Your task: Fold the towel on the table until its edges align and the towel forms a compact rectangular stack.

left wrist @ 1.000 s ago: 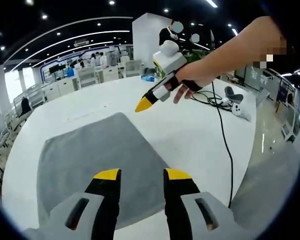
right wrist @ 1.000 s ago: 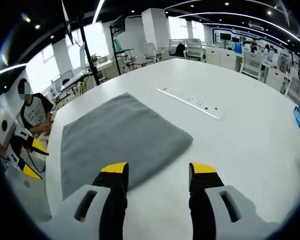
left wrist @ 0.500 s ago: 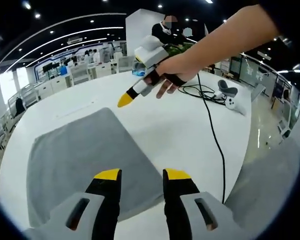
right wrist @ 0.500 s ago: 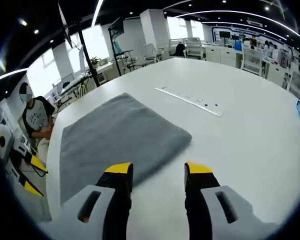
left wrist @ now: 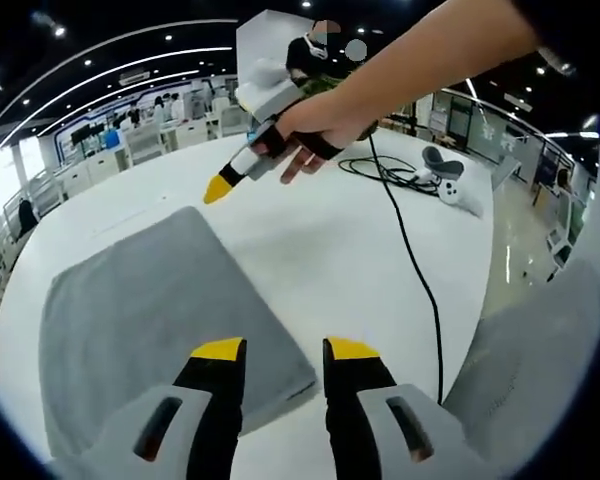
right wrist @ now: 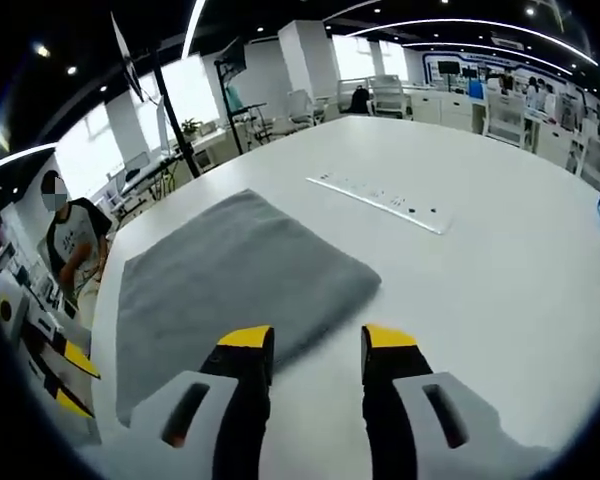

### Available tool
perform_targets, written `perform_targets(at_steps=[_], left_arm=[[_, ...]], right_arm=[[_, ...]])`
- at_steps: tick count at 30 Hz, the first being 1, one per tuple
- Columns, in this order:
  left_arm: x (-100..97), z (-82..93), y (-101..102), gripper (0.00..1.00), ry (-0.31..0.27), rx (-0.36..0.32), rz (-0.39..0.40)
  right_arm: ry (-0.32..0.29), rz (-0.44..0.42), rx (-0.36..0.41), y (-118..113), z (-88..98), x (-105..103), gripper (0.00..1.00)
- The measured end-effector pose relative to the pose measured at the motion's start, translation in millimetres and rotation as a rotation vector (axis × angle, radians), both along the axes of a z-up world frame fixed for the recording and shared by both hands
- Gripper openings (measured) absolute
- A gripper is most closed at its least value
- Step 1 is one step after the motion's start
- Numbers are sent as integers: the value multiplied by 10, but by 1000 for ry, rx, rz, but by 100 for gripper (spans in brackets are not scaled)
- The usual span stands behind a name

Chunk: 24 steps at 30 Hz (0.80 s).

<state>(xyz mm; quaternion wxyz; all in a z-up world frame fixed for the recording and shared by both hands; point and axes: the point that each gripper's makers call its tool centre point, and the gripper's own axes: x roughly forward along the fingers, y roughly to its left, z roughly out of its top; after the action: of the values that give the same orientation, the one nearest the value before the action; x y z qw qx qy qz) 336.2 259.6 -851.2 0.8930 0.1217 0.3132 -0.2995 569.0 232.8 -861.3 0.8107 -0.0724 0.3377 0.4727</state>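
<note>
— Left gripper [left wrist: 272, 352] hangs part open and empty over the towel [left wrist: 140, 320]'s near corner; right gripper [right wrist: 318, 342] likewise.

— Towel's flat on my table [right wrist: 500, 290]. Pinch one layer only and edges skew; that cable [left wrist: 420, 270] might snag.

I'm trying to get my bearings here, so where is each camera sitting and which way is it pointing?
Left gripper view: rides the left gripper, looking across the grey towel; the person's hand holds the right gripper beyond.
Right gripper view: rides the right gripper, facing the towel from another side.
Shared: towel and white table.
</note>
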Motion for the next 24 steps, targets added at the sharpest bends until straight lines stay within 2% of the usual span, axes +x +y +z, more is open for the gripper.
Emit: perform_targets(at_steps=[8, 15, 18, 24], left_arm=[[-10, -100, -8, 31, 21, 20, -12], [-37, -213, -96, 28, 38, 41, -47], [-46, -307, -117, 29, 79, 38, -45], [-92, -429, -117, 29, 103, 81, -60]], right_arm=[[-10, 18, -1, 83, -47, 91, 30], [-25, 2, -18, 90, -115, 230, 25], [-29, -6, -27, 81, -151, 258, 23], [-35, -21, -32, 110, -190, 342, 23]])
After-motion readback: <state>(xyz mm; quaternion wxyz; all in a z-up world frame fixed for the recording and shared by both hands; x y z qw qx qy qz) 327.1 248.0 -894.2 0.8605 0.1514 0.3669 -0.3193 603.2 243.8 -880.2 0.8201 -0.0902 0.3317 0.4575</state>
